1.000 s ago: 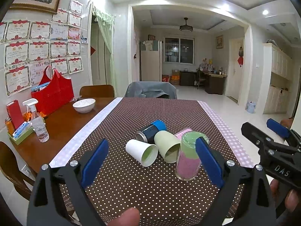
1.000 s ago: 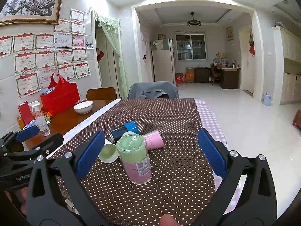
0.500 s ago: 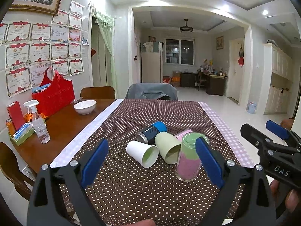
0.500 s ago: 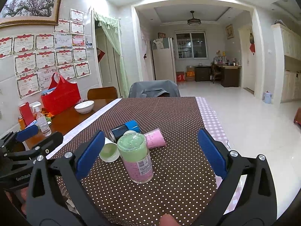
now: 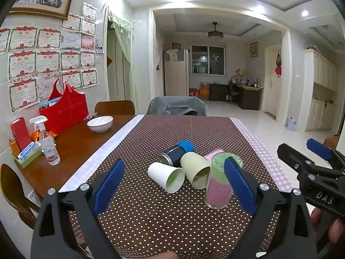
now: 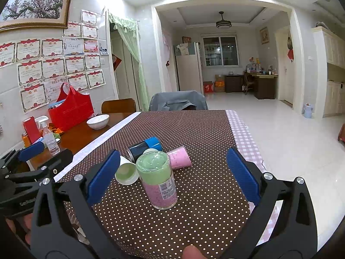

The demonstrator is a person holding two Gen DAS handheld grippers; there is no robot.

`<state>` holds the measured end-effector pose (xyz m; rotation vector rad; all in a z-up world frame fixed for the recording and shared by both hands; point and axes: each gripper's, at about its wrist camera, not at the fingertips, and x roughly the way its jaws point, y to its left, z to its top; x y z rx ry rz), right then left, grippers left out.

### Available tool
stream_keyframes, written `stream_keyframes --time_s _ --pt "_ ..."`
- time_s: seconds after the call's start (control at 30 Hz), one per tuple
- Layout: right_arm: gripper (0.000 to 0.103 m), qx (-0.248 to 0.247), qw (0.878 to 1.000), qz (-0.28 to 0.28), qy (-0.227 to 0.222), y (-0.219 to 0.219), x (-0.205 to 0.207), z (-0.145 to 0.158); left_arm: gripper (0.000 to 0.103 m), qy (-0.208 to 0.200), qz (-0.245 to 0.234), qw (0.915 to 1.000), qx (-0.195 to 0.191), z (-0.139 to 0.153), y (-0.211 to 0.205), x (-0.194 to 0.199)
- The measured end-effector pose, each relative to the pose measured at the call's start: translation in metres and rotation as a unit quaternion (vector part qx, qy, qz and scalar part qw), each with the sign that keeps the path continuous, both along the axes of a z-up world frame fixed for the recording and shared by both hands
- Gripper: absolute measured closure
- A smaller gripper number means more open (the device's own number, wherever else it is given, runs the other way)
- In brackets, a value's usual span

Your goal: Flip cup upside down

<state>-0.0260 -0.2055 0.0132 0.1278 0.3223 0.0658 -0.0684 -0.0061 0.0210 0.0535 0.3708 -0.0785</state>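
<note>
Nothing shifts over the last second: clear green-and-pink plastic cup (image 6: 158,179) stands base-up, left gripper (image 5: 172,185) and right gripper (image 6: 170,172) both wide open, empty.

Both cams sit just behind their own fingers, low over the near end of the desk (image 5: 151,215), facing down its length. Both catch the cups (image 5: 166,180) (image 6: 127,171) close ahead between the fingers, and each other's gripper.
</note>
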Motion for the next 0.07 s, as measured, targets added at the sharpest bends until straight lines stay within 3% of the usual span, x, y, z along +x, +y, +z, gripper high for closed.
stream_keyframes --time_s 0.07 --pt "0.006 0.001 1.000 0.001 0.001 0.0004 0.0004 0.0005 0.011 0.001 0.001 1.0000 0.001 0.0004 -0.0002 0.0004"
